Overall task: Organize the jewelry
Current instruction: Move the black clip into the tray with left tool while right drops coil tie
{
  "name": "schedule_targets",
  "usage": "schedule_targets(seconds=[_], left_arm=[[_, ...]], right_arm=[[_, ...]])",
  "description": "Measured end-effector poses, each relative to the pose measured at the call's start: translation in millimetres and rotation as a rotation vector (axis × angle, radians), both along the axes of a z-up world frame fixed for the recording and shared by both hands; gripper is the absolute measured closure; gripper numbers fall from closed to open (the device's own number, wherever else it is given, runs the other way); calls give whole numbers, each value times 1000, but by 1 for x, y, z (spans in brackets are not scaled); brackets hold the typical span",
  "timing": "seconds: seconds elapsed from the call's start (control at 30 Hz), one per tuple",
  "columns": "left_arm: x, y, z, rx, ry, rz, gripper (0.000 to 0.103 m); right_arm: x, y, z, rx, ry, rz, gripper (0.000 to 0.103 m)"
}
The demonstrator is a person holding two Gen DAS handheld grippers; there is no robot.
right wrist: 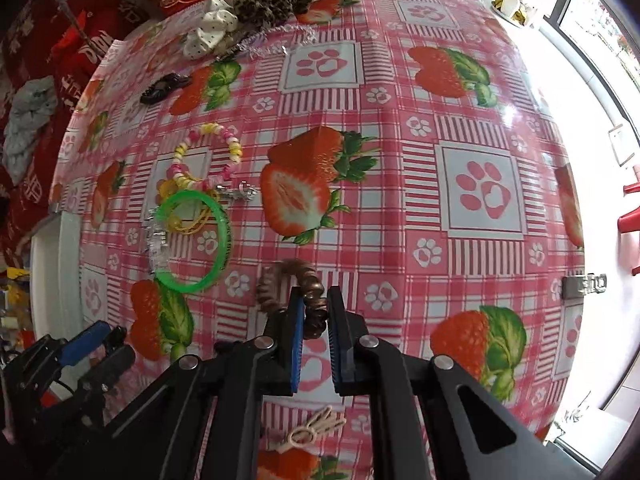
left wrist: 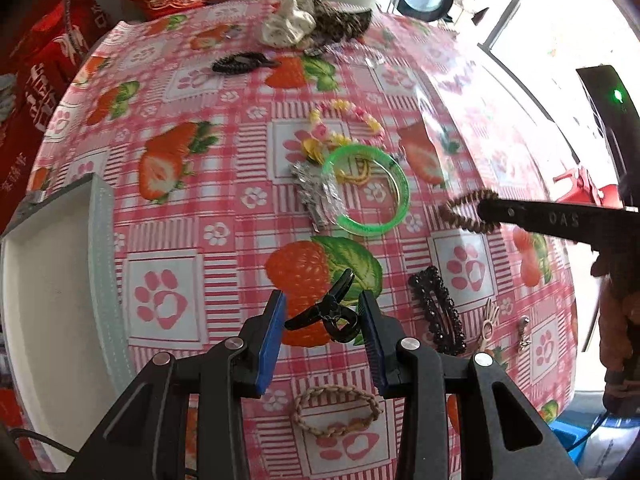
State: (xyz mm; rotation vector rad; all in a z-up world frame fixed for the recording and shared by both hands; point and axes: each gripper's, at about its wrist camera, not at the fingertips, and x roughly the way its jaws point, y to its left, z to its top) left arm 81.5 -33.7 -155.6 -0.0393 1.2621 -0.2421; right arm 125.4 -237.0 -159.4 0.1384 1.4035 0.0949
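My left gripper (left wrist: 322, 310) is open, its jaws on either side of a black claw hair clip (left wrist: 328, 312) lying on the table; I cannot tell if a pad touches it. My right gripper (right wrist: 314, 304) is shut on a brown spiral hair tie (right wrist: 298, 286) and holds it above the table; the same tie shows in the left wrist view (left wrist: 466, 210). A green bangle (left wrist: 370, 190) (right wrist: 196, 236) lies mid-table over a yellow band and a silver clip (left wrist: 316, 192). A pink-yellow bead bracket-like bracelet (left wrist: 348, 120) (right wrist: 208, 152) lies behind it.
A white tray (left wrist: 52, 280) sits at the table's left edge. A black beaded clip (left wrist: 438, 308), a braided rope bracelet (left wrist: 336, 406), small gold charms (left wrist: 490, 322), a black hair tie (left wrist: 240, 62) and scrunchies (left wrist: 316, 20) lie around. Red cushions lie behind.
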Motion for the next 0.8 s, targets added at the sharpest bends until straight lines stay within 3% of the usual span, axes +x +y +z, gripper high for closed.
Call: schedule_targets(seconds=[0.4,0.8], left_arm=[[-19,70,31,5,-49,137,59],[-31,181,36,79,-77,328,59]], right_arm=[[-5,56,40,78,-44,66,91],[12,182,67,188,-93,264,91]])
